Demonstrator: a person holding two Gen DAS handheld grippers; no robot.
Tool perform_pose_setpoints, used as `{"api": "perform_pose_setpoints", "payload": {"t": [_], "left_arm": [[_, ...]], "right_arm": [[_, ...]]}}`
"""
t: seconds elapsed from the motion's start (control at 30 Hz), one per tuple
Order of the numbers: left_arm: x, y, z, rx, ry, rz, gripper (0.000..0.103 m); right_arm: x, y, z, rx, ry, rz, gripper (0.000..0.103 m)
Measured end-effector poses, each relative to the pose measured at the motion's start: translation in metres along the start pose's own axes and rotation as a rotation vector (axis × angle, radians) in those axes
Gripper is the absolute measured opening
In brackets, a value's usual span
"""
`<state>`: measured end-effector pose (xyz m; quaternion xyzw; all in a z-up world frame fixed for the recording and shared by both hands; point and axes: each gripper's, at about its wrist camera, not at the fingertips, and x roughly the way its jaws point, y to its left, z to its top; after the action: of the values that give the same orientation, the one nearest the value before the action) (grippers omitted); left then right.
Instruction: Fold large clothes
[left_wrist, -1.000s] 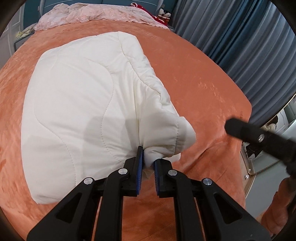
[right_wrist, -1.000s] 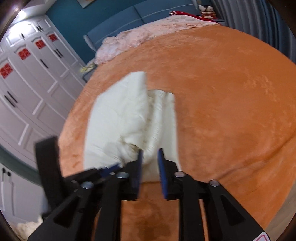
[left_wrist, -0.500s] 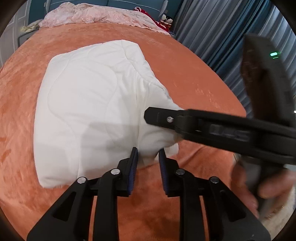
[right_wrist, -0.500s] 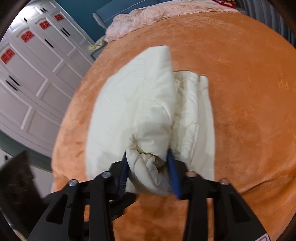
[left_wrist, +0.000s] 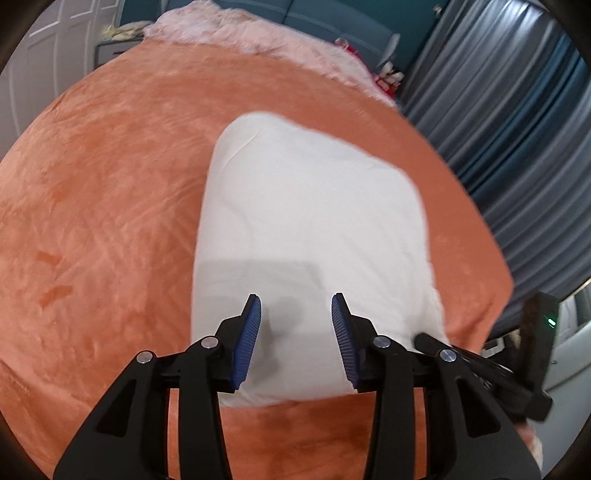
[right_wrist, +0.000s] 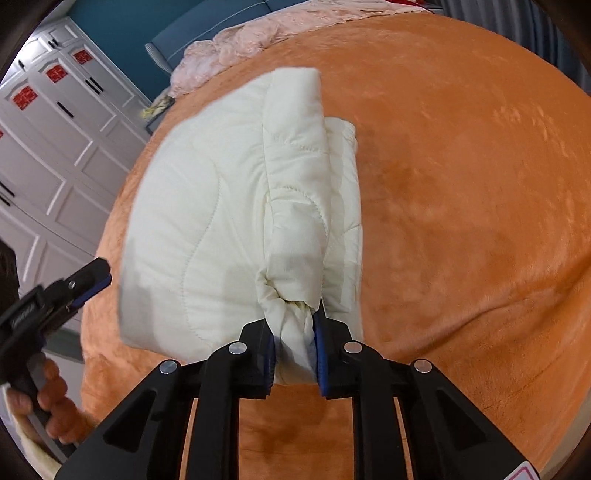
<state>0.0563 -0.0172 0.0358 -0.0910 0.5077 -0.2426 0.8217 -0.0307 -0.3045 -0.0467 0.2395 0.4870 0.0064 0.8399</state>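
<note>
A folded white quilted garment (left_wrist: 310, 229) lies on the orange bedspread (left_wrist: 103, 192). My left gripper (left_wrist: 295, 332) is open and empty, hovering over the garment's near edge. In the right wrist view the garment (right_wrist: 207, 221) shows its stacked folded layers, and my right gripper (right_wrist: 294, 347) is shut on a bunched corner of it at the near edge. The left gripper (right_wrist: 88, 280) shows at the left of that view, apart from the cloth. The right gripper's body shows at the lower right of the left wrist view (left_wrist: 480, 365).
A pink blanket (left_wrist: 258, 48) lies bunched at the head of the bed. Blue-grey curtains (left_wrist: 517, 129) hang on the right. White wardrobe doors (right_wrist: 48, 140) stand left of the bed. The bed's near edge runs below the grippers.
My left gripper let go of the garment's corner, opened and shifted left over the folded body. My right gripper moved in and closed on the bunched corner.
</note>
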Motion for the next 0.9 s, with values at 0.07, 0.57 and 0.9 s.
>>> {"api": "perform_pose_setpoints", "payload": {"t": [0.07,0.57,0.9], "left_arm": [[0.009,-0.001,-0.003,0.008,0.017,0.027,0.038],[0.044,-0.028,-0.019,0.167,0.036,0.189,0.072],[0.056,-0.033,-0.025,0.192,0.036,0.219,0.082]], "right_arm": [[0.006,0.0,-0.003,-0.012,0.004,-0.023,0.015],[0.041,0.018,-0.011,-0.06,0.013,-0.108,0.019],[0.047,0.009,-0.005,-0.041,0.025,-0.079,0.021]]}}
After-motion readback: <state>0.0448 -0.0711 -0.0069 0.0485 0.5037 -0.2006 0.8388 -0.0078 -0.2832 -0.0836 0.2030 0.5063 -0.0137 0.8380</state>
